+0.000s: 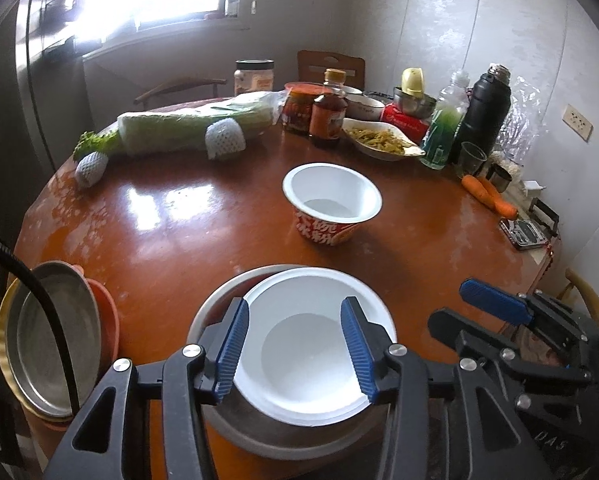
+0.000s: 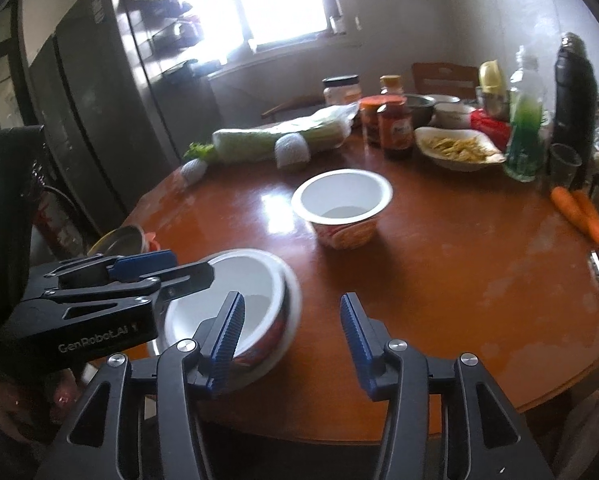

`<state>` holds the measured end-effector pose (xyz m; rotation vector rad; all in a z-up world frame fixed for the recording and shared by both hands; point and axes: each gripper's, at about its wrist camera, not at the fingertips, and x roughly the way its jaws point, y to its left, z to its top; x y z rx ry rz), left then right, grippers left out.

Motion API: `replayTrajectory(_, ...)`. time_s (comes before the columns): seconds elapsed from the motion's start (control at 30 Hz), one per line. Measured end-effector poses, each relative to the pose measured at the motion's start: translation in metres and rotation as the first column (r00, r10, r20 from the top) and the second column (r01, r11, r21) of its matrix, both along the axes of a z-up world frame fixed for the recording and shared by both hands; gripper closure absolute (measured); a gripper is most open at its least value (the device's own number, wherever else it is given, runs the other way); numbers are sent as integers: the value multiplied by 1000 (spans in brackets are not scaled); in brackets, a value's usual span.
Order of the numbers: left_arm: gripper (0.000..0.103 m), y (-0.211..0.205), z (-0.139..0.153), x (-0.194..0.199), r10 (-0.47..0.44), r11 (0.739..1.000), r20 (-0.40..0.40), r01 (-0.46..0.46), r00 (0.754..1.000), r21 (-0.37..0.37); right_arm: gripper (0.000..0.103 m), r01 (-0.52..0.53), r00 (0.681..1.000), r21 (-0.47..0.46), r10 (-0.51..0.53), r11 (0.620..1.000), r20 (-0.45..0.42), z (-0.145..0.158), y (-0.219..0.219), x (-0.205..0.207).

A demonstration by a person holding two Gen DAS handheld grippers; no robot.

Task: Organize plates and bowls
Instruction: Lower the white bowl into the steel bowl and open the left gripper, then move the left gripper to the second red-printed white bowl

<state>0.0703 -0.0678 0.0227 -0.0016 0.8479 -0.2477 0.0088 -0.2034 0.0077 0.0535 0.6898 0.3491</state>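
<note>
At the left edge of the round wooden table point(image 1: 187, 224) a steel plate point(image 1: 55, 344) leans in a small stack with an orange one beneath it. Just right of that, near the table's front edge, a white paper bowl point(image 1: 315, 340) sits nested inside a larger grey bowl point(image 1: 215, 300). The left gripper point(image 1: 295, 352) hangs over this pair with its blue pads point(image 1: 231, 352) spread apart on either side of the white bowl's rim, released, clamping nothing. Further back, about mid-table, a second paper bowl point(image 1: 331, 204) with red print stands upright alone. The right gripper point(image 2: 291, 348) hovers just right of the nested bowls, jaws parted with only bare tabletop between them; its left pad overlaps the bowl's edge in view, though I cannot tell whether it touches. Along the far side lie a wrapped cabbage point(image 1: 187, 128), jars, a sauce bottle point(image 1: 329, 116), a dish of food point(image 1: 383, 140), a black flask point(image 1: 483, 112) and two carrots point(image 1: 491, 196).
</note>
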Motion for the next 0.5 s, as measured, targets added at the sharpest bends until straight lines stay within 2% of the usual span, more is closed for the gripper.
replayTrajectory(0.5,53,-44,11,1,-83,996,26,82,996,20,43,126,991,13,-126,992,48,15,-47,-9)
